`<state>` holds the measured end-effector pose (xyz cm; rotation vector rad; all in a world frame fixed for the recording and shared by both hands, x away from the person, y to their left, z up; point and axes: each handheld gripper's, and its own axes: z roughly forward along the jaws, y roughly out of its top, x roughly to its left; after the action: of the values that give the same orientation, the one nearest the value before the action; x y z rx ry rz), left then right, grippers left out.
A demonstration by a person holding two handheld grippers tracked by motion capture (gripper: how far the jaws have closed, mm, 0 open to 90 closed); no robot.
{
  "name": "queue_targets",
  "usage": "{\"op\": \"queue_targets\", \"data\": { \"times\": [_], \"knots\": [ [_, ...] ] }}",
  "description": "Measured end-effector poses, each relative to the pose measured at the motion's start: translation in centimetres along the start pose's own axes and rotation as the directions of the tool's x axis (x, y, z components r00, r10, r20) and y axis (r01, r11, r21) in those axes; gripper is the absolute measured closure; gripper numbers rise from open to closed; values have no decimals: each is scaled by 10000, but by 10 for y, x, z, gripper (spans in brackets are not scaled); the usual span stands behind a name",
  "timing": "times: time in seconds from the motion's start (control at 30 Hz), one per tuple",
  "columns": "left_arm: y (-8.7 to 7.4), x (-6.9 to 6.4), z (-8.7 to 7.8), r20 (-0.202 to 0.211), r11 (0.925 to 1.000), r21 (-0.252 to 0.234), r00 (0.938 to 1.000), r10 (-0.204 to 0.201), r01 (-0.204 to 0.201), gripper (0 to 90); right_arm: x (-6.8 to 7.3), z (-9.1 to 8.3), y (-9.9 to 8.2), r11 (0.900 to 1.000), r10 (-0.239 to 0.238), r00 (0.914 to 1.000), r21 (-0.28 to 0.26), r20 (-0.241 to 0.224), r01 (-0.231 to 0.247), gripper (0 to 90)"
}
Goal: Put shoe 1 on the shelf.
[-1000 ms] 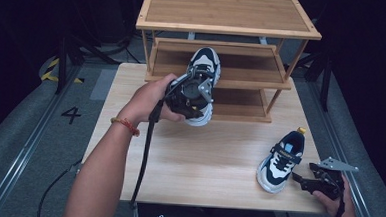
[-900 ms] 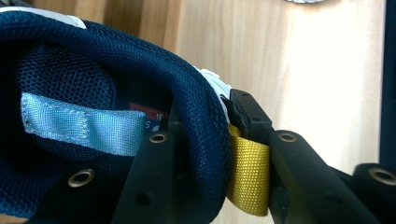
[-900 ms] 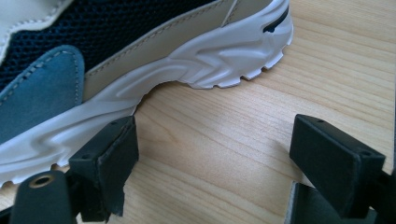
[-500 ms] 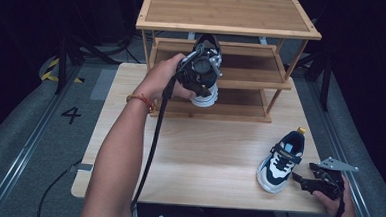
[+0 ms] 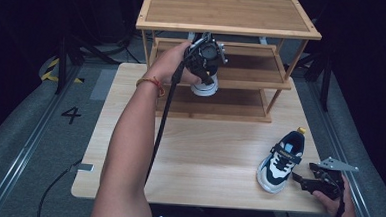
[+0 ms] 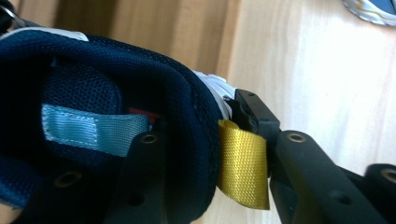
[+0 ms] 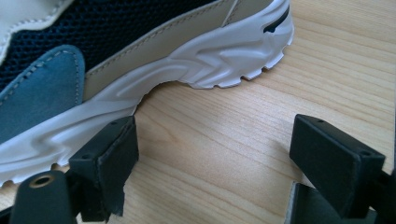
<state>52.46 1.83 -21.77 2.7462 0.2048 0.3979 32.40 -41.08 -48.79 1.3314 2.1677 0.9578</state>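
Note:
A dark blue and white shoe (image 5: 205,85) hangs toe-down from my left gripper (image 5: 206,56), in front of the middle tier of the wooden shelf (image 5: 263,72). In the left gripper view, my left gripper (image 6: 201,123) has one jaw inside the shoe (image 6: 140,84) and the other outside, against the yellow heel tab (image 6: 243,163). The jaws have just been opening a little, with the heel collar still pinched between them. The matching shoe (image 5: 281,160) lies on the table at the right. My right gripper (image 5: 302,182) rests open beside its sole (image 7: 140,93), and my right gripper (image 7: 210,154) has bare table between its jaws.
The three-tier wooden shelf has a bare top (image 5: 231,13) and stands at the back of the light wooden table (image 5: 209,149). My left forearm and its black cable (image 5: 163,117) cross the table's left half. Dark floor with a rail lies at the left.
My left hand has carried the shoe up and away from me, from over the table to the shelf's middle tier. The right gripper and the other shoe have not moved.

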Motion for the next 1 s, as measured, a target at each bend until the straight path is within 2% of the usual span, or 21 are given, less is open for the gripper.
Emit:
{"op": "queue_targets", "data": {
  "times": [0.1,0.13,0.23,0.33,0.37,0.4,0.43,0.47,0.53,0.57,0.6,0.63,0.7,0.73,0.77,0.8,0.83,0.9,0.93,0.97,1.0],
  "knots": [
    [4,5,-1,-431,9997,42,9988,-230,232,573,0,0,0,10000,12,10000,4,-6,-12,158],
    [5,6,-2,-410,9995,101,9987,-295,299,552,0,0,0,10000,14,10000,3,-3,-14,158],
    [5,6,-3,-628,9993,97,9974,-357,364,525,0,0,0,10000,10,10000,2,-3,-10,158],
    [3,3,-3,-895,9989,-114,9949,-469,461,489,0,0,0,10000,19,10000,-3,-3,-19,158],
    [3,1,-4,-1073,9982,-92,9924,-595,589,459,0,0,0,10000,4,10000,-1,3,-4,158],
    [2,-1,-4,-1199,9963,-302,9893,-831,800,429,0,0,0,10000,3,10000,-1,4,-3,159],
    [1,-2,-7,-1337,9957,-538,9876,-818,752,402,0,0,0,10000,-3,10000,-4,4,3,159],
    [-1,-4,-9,-1413,9922,-910,9852,-973,849,378,0,0,0,10000,-7,10000,-5,7,7,159],
    [-3,-10,-13,-1882,9884,-1086,9741,-1252,1061,347,0,0,0,10000,-18,10000,-13,10,18,160],
    [-8,-15,-16,-1930,9791,-1717,9709,-1419,1089,303,0,0,0,10000,-19,10000,-1,5,19,160],
    [-11,-18,-18,-1908,9736,-1965,9694,-1542,1162,304,0,0,0,10000,-24,10000,-9,5,24,160],
    [-14,-21,-19,-2014,9678,-2216,9654,-1653,1195,294,1,0,0,10000,-6,10000,-2,-2,6,160],
    [-23,-30,-22,-2200,9454,-2892,9507,-2185,1503,279,0,0,0,10000,-36,10000,-20,-2,36,160],
    [-25,-33,-24,-2346,9407,-3060,9460,-2238,1467,263,0,0,0,10000,-41,10000,-23,1,41,160],
    [-28,-38,-26,-2506,9304,-3325,9366,-2451,1545,249,0,0,0,10000,-22,10000,-31,-6,22,160],
    [-32,-43,-27,-2569,9126,-3744,9272,-2726,1645,236,0,0,0,10000,-10,10000,-35,-10,10,160],
    [-36,-47,-28,-2502,8906,-4182,9199,-3021,1787,245,0,0,0,10000,-4,10000,-33,-16,4,160],
    [-43,-59,-28,-2443,8426,-4967,8980,-3658,2081,242,0,0,0,10000,2,10000,-30,-16,-2,160],
    [-46,-62,-26,-2322,8242,-5223,8935,-3844,2189,246,0,0,0,10000,-5,10000,-31,-15,5,160],
    [-50,-68,-22,-2223,8082,-5389,8854,-4081,2373,250,0,0,0,10000,-7,10000,-33,-9,7,160],
    [-51,-71,-18,-2231,8024,-5429,8785,-4223,2479,237,0,0,0,10000,-11,10000,-34,-9,10,161]
  ]
}}
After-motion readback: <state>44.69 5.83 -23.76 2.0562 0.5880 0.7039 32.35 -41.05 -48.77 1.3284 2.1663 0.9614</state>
